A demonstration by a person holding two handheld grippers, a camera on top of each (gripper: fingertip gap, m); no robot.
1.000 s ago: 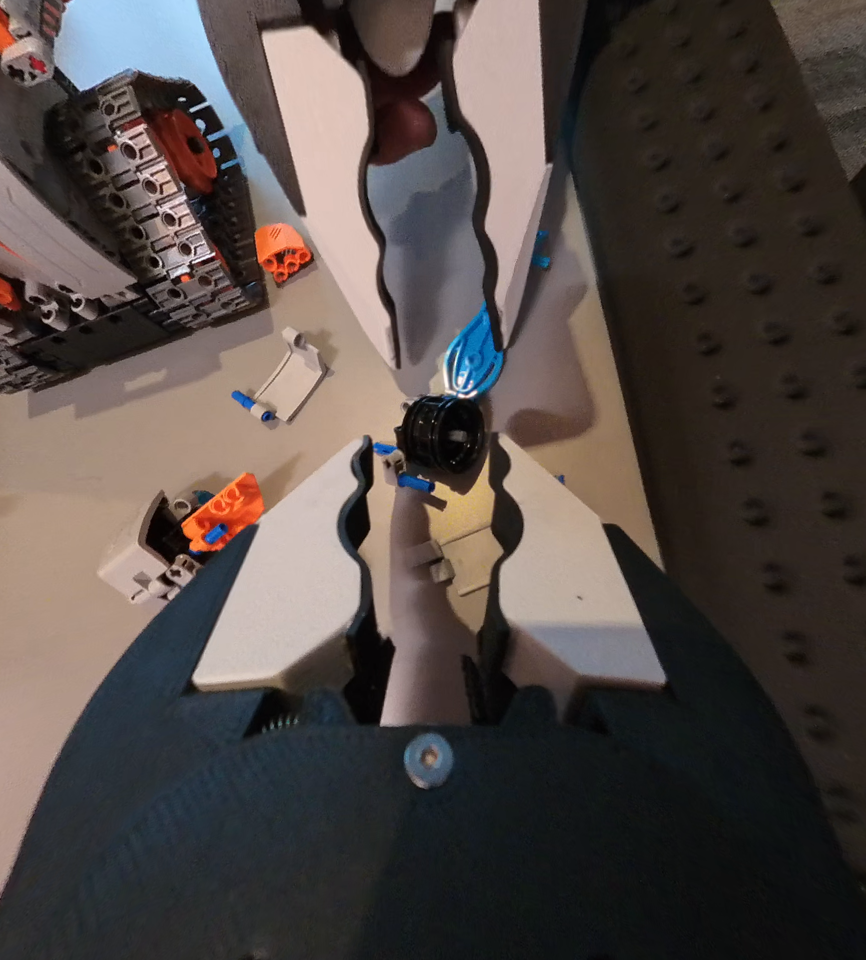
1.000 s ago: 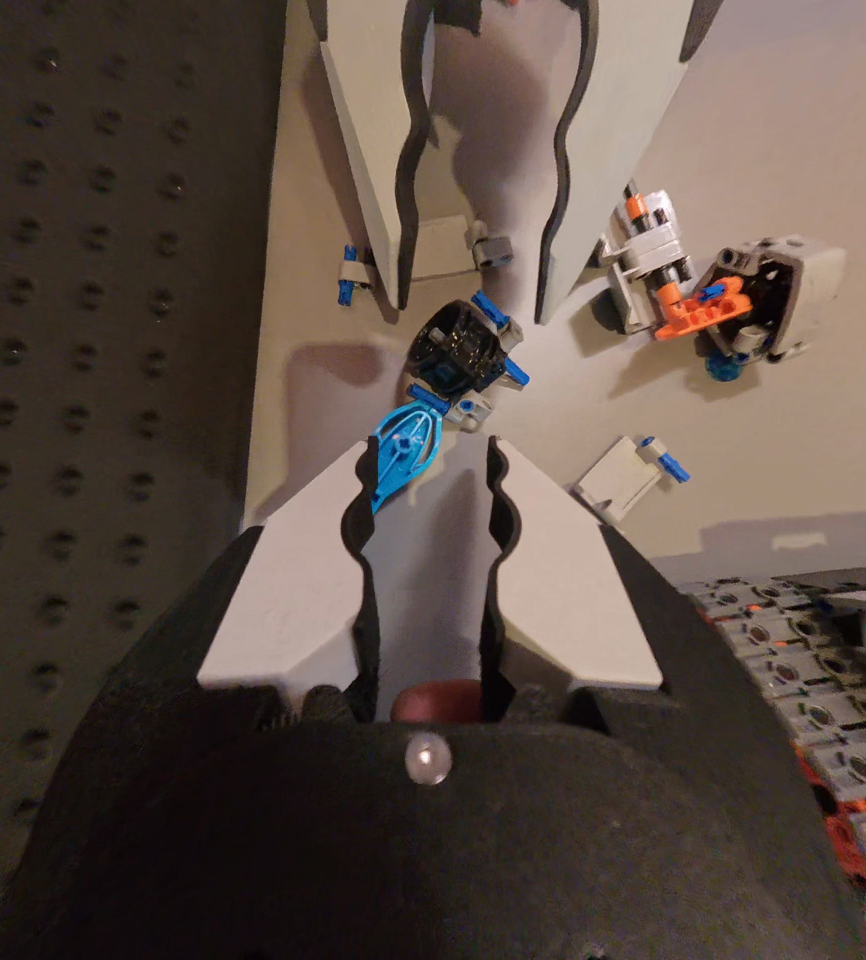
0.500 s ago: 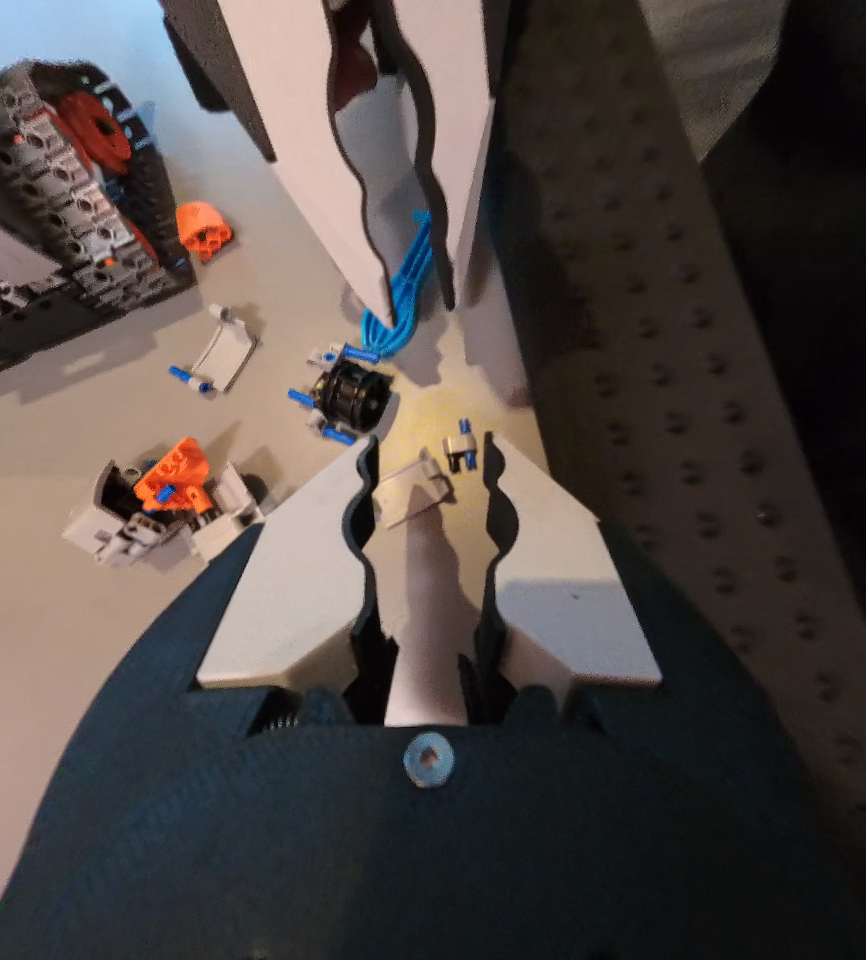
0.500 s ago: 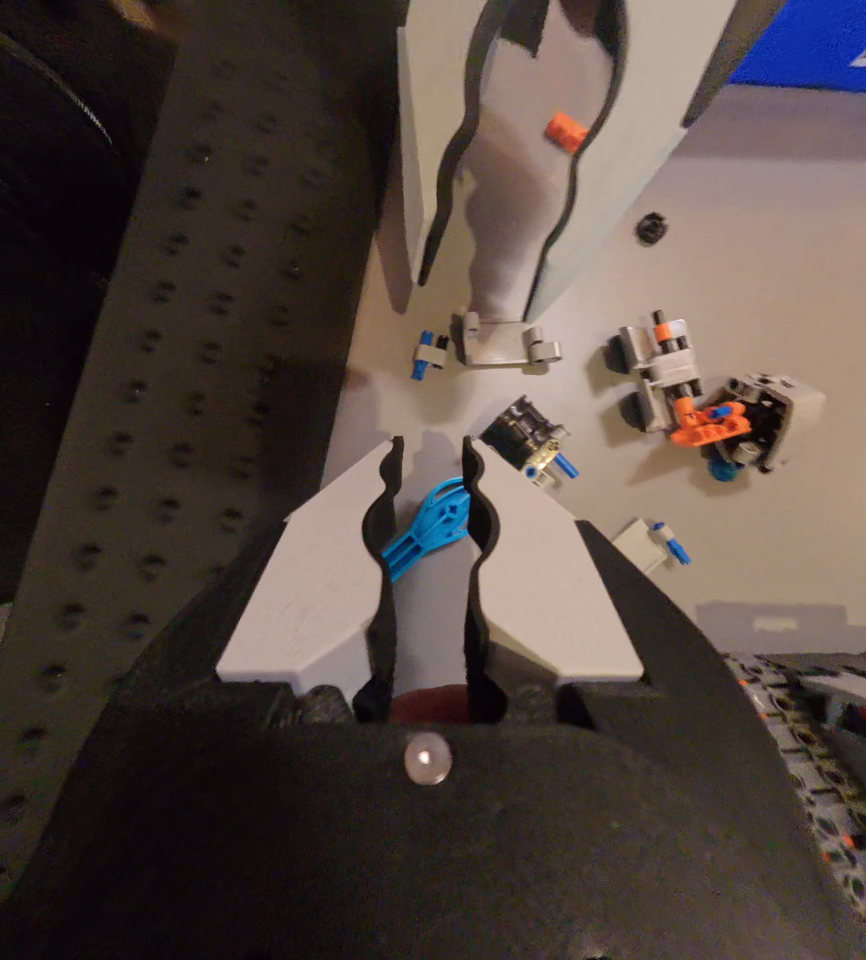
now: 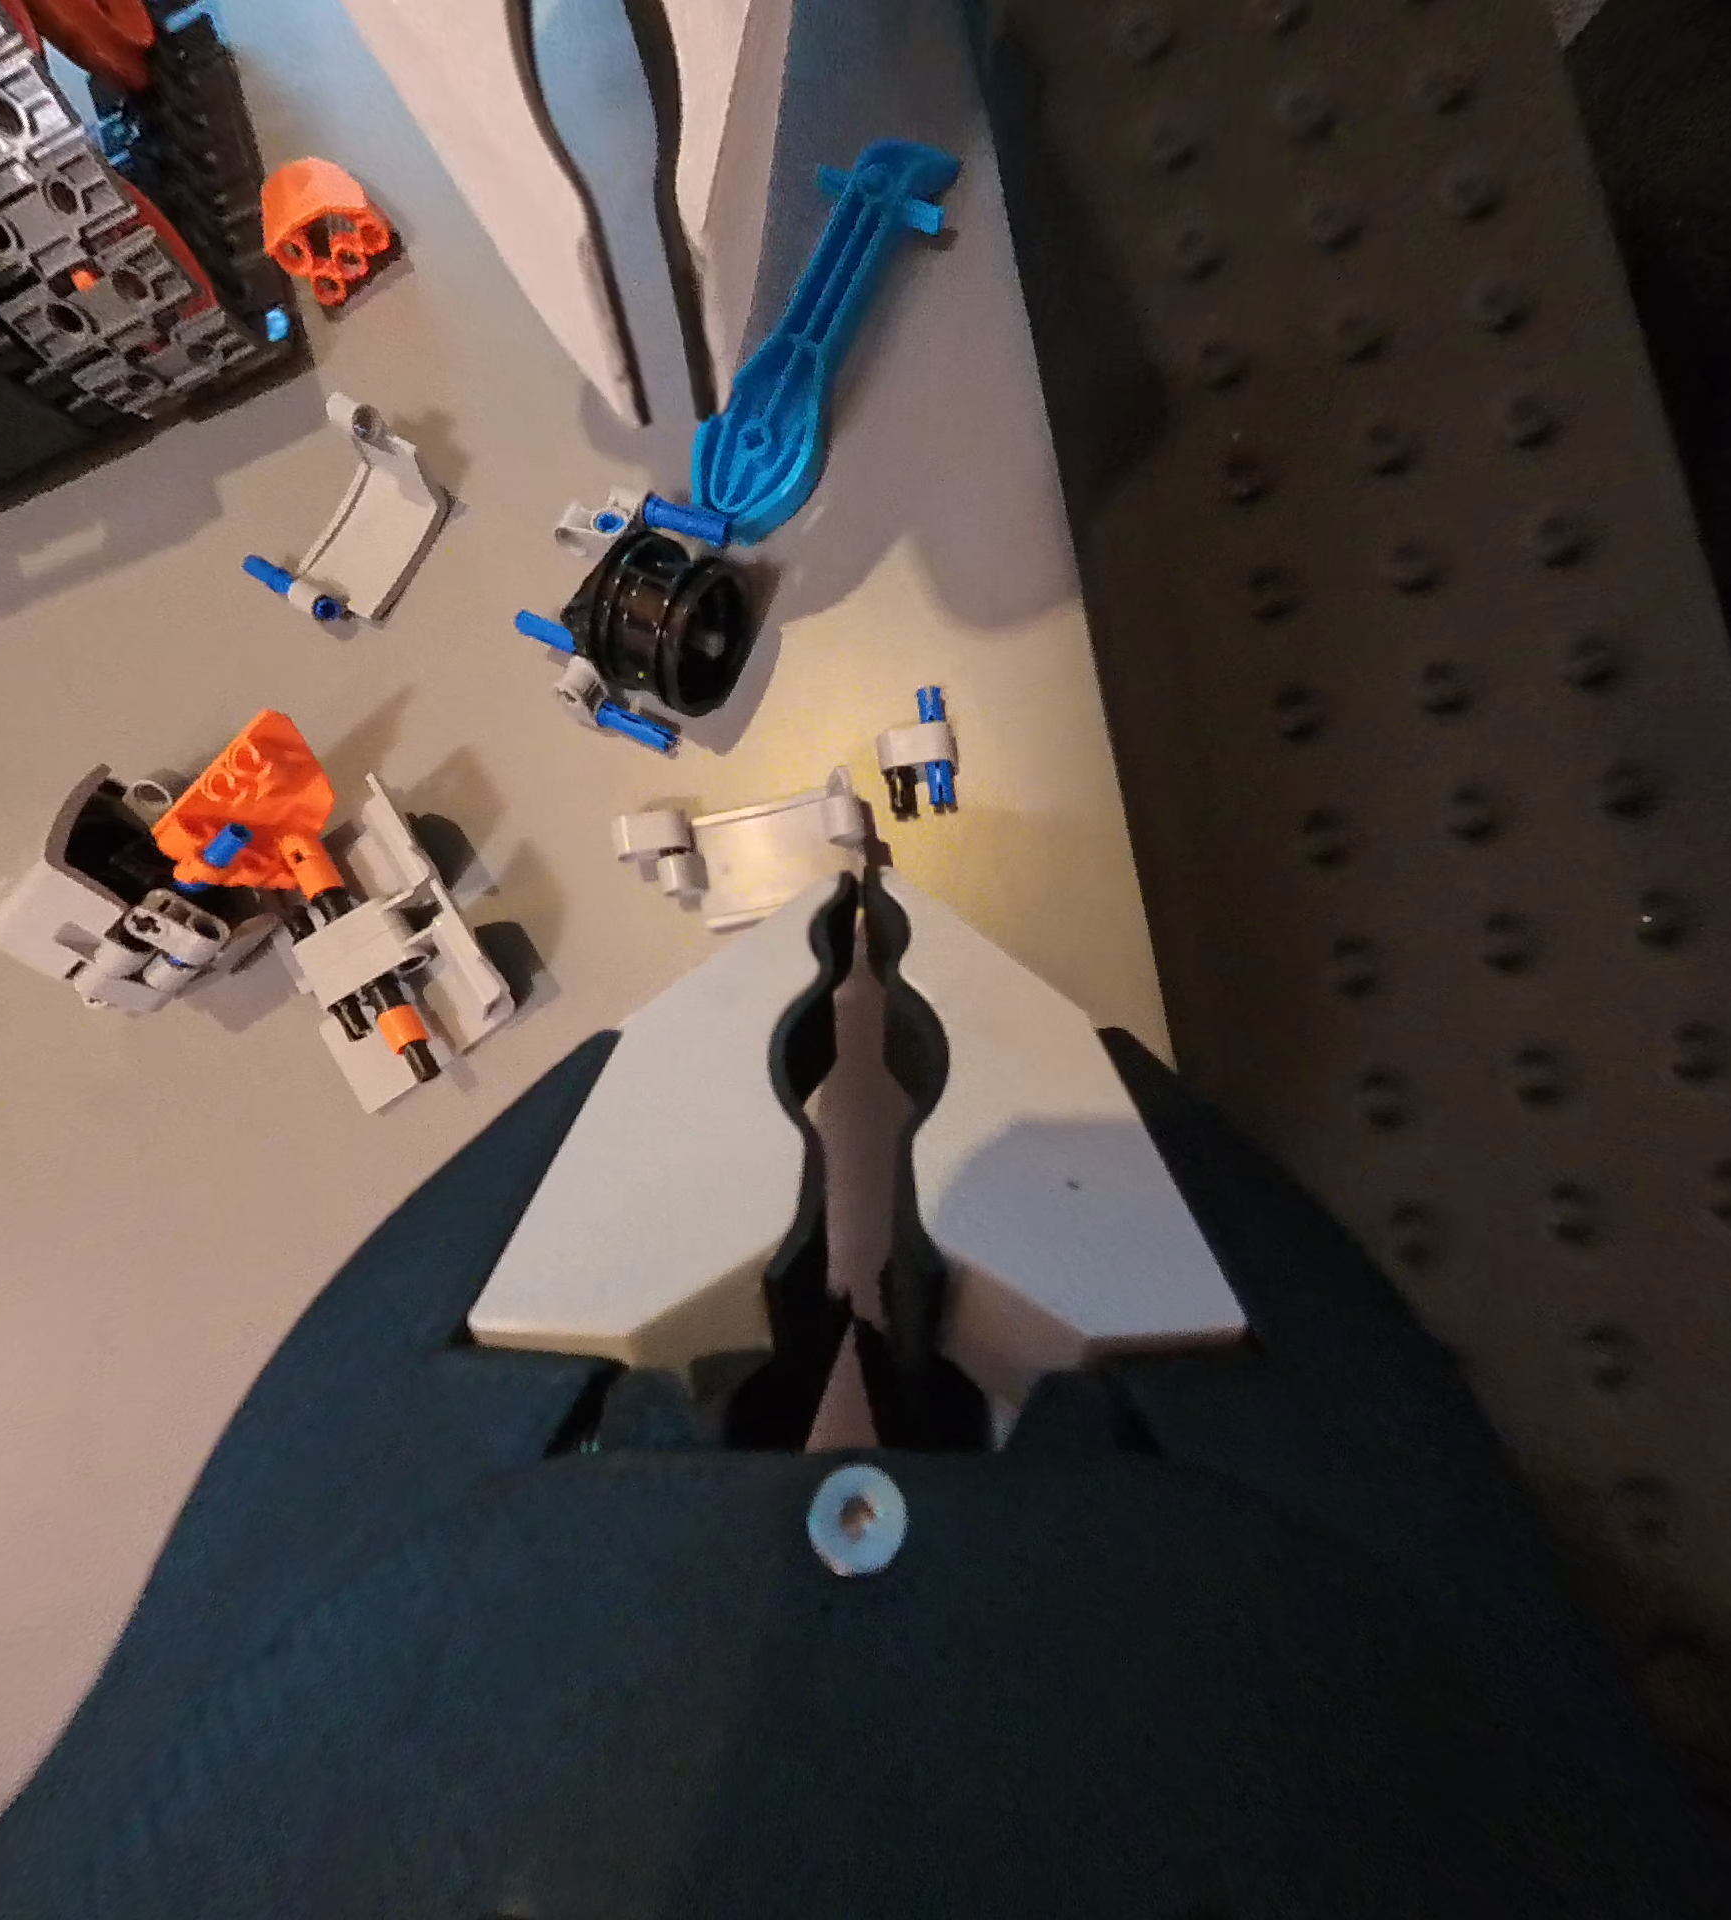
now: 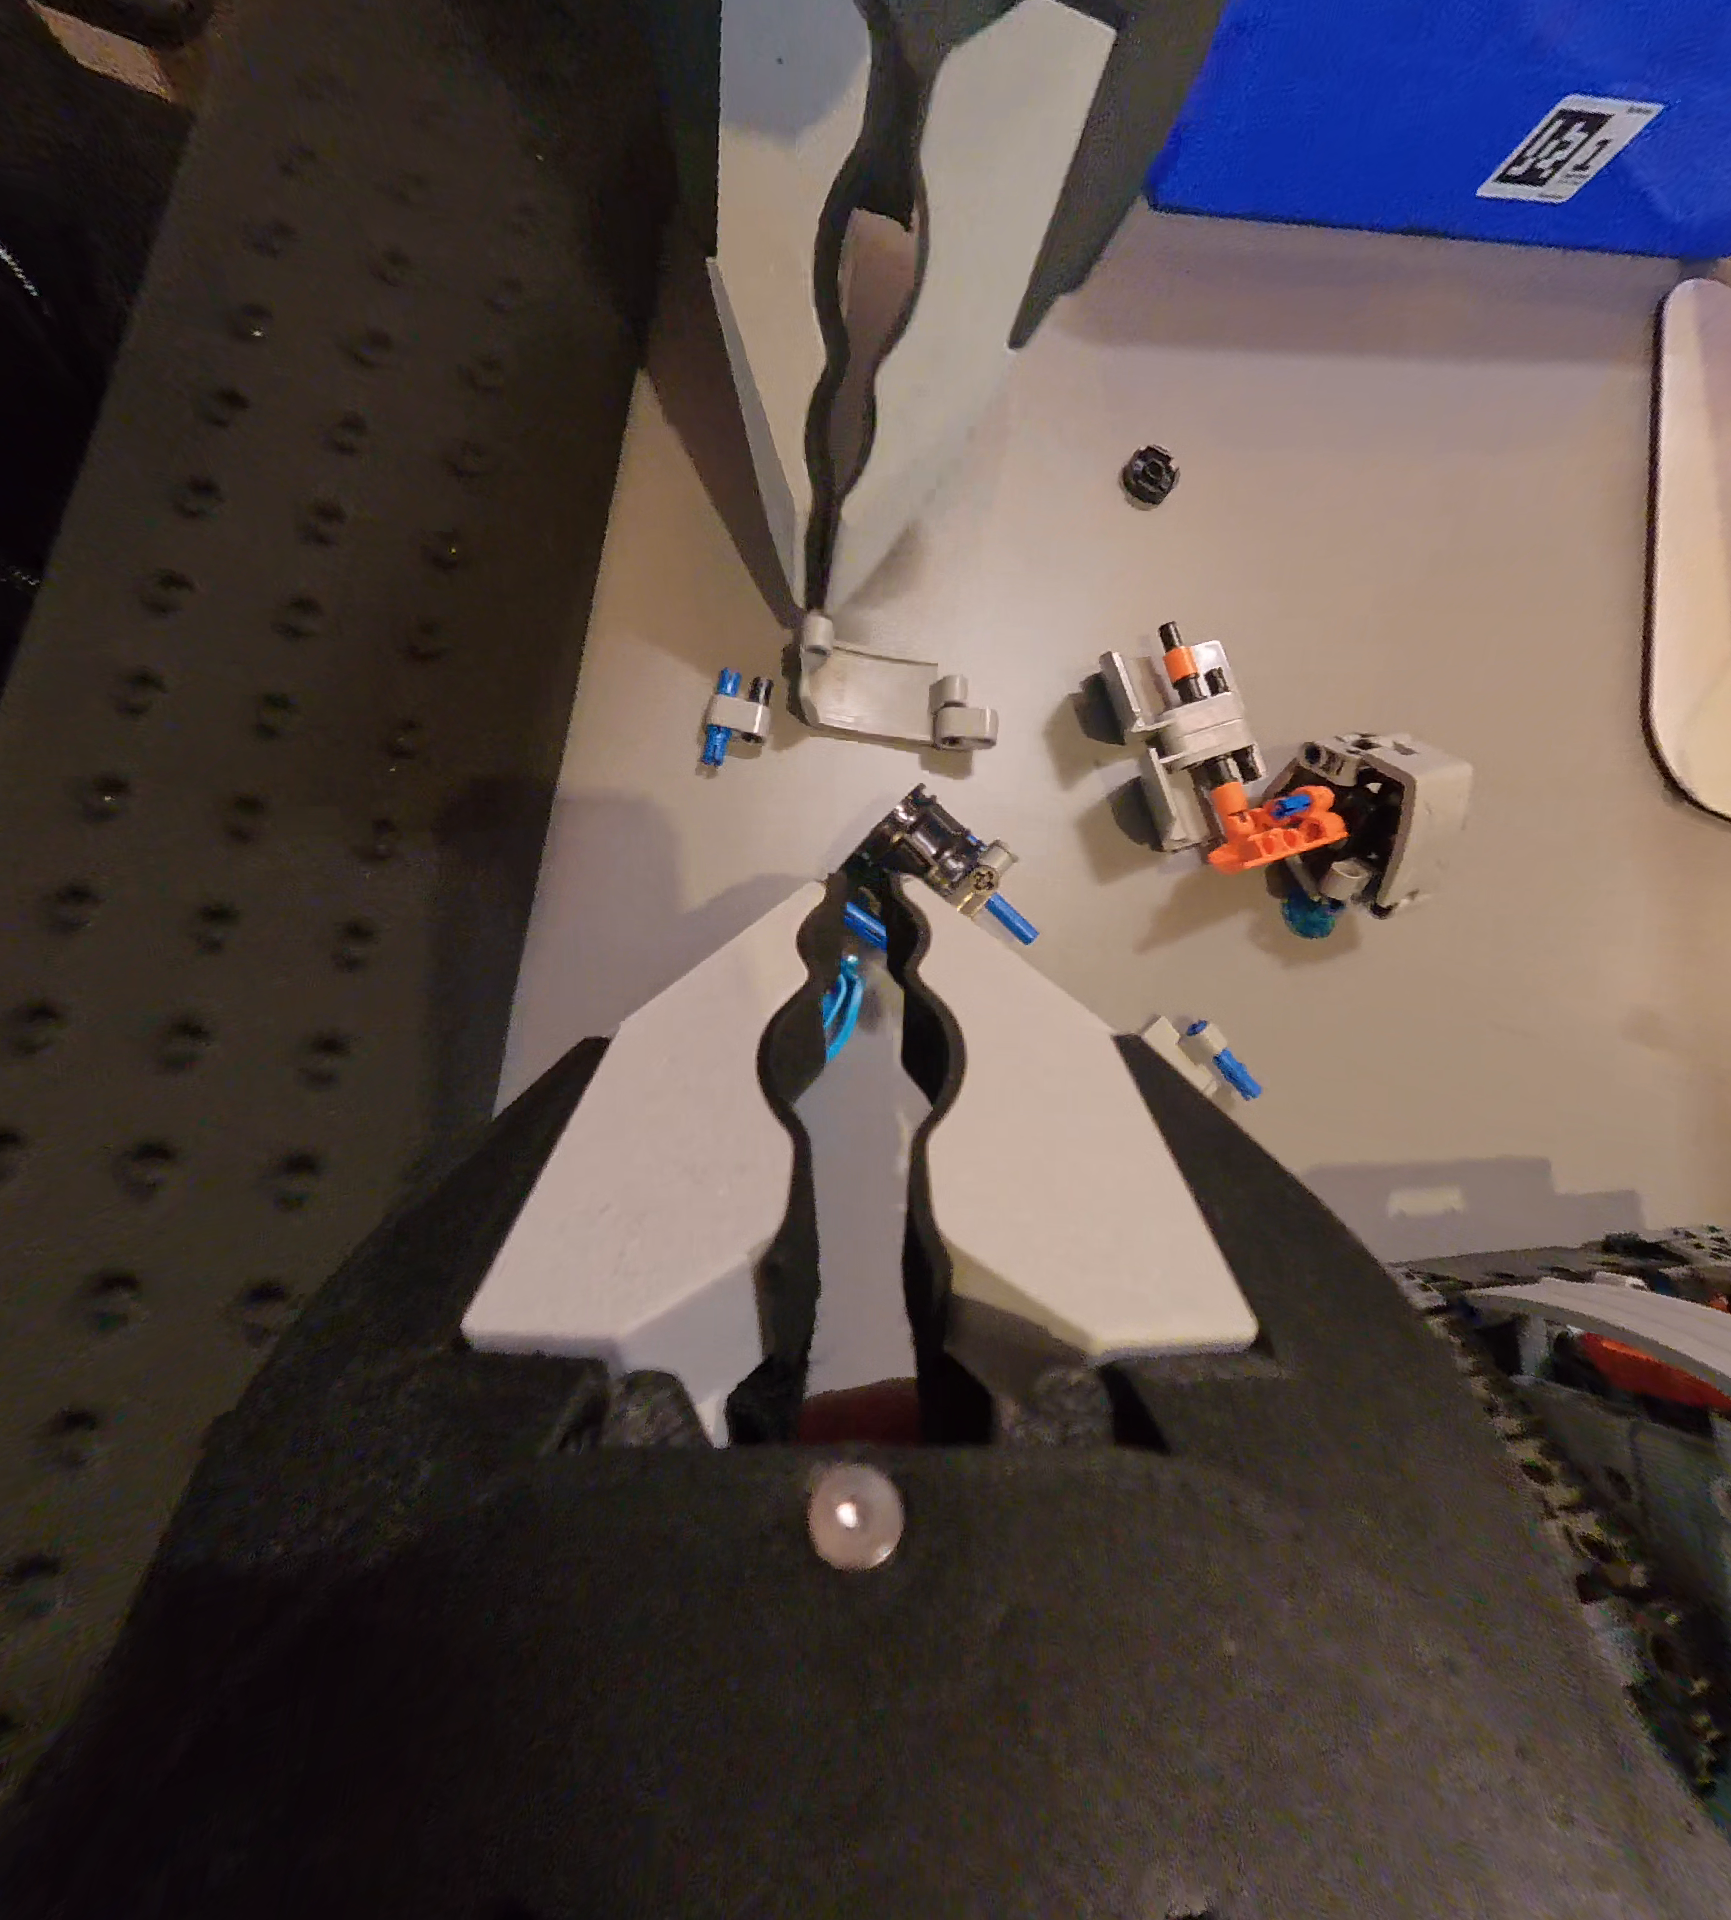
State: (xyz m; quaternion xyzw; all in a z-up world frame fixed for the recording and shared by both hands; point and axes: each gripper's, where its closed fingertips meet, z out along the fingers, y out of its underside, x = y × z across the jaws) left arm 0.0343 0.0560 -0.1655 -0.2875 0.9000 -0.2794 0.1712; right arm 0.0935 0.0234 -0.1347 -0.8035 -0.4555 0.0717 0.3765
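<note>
Tracked model [image 5: 61,208]: at 10 o'clock in your left wrist view, grey and black links with orange inside, on the table [image 5: 61,1195].
Orange piece [image 5: 326,223]: just beside the model, at its 3 o'clock.
Small grey panel [image 5: 373,520]: lies alone at 10 o'clock from your left claw, with a blue pin at its near end.
Grey and orange assembly [image 5: 248,894]: at 9 o'clock from your left claw, well apart from it.
Black hub [image 5: 663,623]: at 11 o'clock from your left claw, with blue pins sticking out of it.
Left gripper [image 5: 856,883]: your claw tips are drawn together on the near end of the grey curved panel [image 5: 757,842], which lies flat and runs off towards 9 o'clock.
Right gripper [image 6: 866,904]: your claw shows only a narrow gap, and its tips sit at the black hub's edge.
Blue blade [image 5: 809,343]: in the right wrist view it shows through that gap. The left wrist view has it alongside the claw's outer finger, so you cannot tell whether it is touched.
Grey connector [image 5: 918,753]: at 1 o'clock from your left claw, near it.
Studded dark plate [image 5: 1412,727]: fills the 3 o'clock side.
</note>
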